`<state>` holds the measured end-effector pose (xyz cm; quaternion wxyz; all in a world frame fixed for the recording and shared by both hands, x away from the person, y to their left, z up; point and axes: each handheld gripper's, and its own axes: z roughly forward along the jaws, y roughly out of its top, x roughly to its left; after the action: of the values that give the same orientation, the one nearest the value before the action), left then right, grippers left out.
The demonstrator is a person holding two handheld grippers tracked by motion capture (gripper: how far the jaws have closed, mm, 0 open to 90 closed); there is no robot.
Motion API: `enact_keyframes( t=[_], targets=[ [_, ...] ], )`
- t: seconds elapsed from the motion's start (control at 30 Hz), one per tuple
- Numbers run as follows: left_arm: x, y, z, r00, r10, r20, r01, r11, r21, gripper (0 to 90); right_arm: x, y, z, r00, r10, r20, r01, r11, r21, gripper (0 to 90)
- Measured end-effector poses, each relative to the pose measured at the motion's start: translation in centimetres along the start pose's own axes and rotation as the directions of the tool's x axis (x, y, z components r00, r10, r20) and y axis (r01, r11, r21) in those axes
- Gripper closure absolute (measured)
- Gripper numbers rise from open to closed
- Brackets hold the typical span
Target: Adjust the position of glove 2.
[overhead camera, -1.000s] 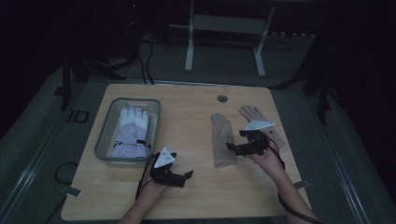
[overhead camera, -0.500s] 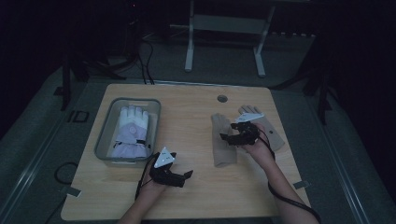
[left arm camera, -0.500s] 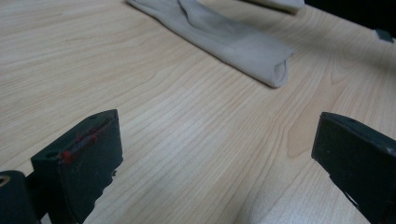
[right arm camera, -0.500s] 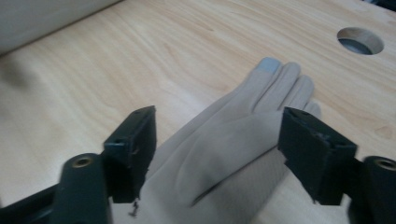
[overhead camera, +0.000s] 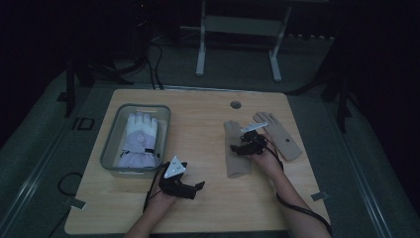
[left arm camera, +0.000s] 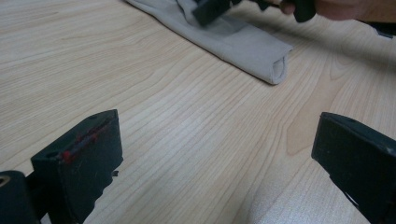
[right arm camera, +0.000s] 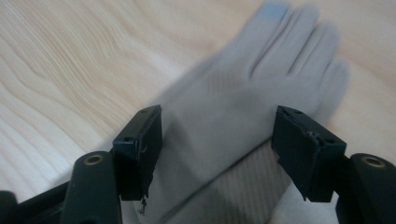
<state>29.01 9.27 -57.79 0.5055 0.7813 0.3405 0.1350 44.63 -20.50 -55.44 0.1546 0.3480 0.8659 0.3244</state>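
Nearest the table's (overhead camera: 208, 119) front edge: left gripper (overhead camera: 190, 187), held low over bare wood, jaws spread wide with nothing between them, grey plate on top, cable trailing back along the forearm. Farther in, right of table centre: right gripper (overhead camera: 241, 147), poised over the near beige glove (overhead camera: 236, 148), jaws parted and straddling the glove's palm, glove fabric between them but not clamped. In the right gripper view, glove fingers (right arm camera: 299, 42) pointing away from the jaws, one fingertip tinted blue. In the left gripper view, open cuff (left arm camera: 278, 70) of the same glove lying flat on the wood. Just right of that glove: second beige glove (overhead camera: 280, 135), flat, partly under the right hand. Left of table centre: clear bin (overhead camera: 113, 144) holding a white and lilac glove (overhead camera: 138, 139), fingers toward the far edge.
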Motion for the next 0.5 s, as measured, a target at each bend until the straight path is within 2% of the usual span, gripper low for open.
enact_keyframes(
  t=[0.03,0.07,0.1,0.13,0.17,0.2,0.23,0.37,0.43,0.5],
  targets=[
    [0.0,0.0,0.0,1.0000,0.000,0.000,0.000,1.0000,0.000,2.1,0.3,-0.2,0.1,0.9998,-0.003,0.018,0.003,1.000,-0.006,38.2],
    [0.0,0.0,0.0,1.0000,0.001,-0.001,-0.001,1.0000,0.000,2.1,0.4,-0.2,0.0,0.9998,0.001,0.019,-0.001,1.000,-0.006,42.6],
    [-0.1,0.0,0.0,1.0000,0.002,-0.002,-0.002,1.0000,0.000,2.1,0.4,-0.2,0.0,0.9998,0.001,0.019,-0.001,1.000,-0.006,42.6],
    [-0.1,0.0,0.0,1.0000,0.002,-0.001,-0.002,1.0000,0.001,2.1,0.6,-0.2,0.0,0.9996,0.013,0.025,-0.013,1.000,-0.005,47.6],
    [-0.1,0.0,0.0,1.0000,0.002,0.000,-0.002,1.0000,0.002,2.1,0.8,-0.2,-0.1,0.9994,0.017,0.029,-0.017,1.000,-0.004,56.2],
    [-0.1,0.0,0.1,1.0000,0.006,-0.002,-0.006,1.0000,0.004,2.1,1.2,0.0,-0.2,0.9994,0.024,0.023,-0.025,1.000,0.007,68.8],
    [-0.1,0.0,0.1,1.0000,0.006,-0.002,-0.006,1.0000,0.004,2.1,1.4,0.1,-0.2,0.9993,0.022,0.032,-0.022,1.000,0.013,71.9],
    [-0.2,0.0,0.1,1.0000,0.007,0.000,-0.007,1.0000,0.005,2.1,2.0,0.5,-0.1,0.9987,0.048,0.019,-0.048,0.999,0.017,74.7],
    [-0.1,0.0,0.1,1.0000,0.002,0.003,-0.002,1.0000,0.001,2.1,2.7,1.2,-0.4,0.9961,0.088,0.001,-0.088,0.996,-0.015,75.5],
    [-0.1,0.0,0.0,1.0000,0.002,0.002,-0.002,1.0000,-0.001,2.1,3.4,2.0,-0.8,0.9964,0.085,-0.001,-0.085,0.996,-0.040,75.6]
  ],
)
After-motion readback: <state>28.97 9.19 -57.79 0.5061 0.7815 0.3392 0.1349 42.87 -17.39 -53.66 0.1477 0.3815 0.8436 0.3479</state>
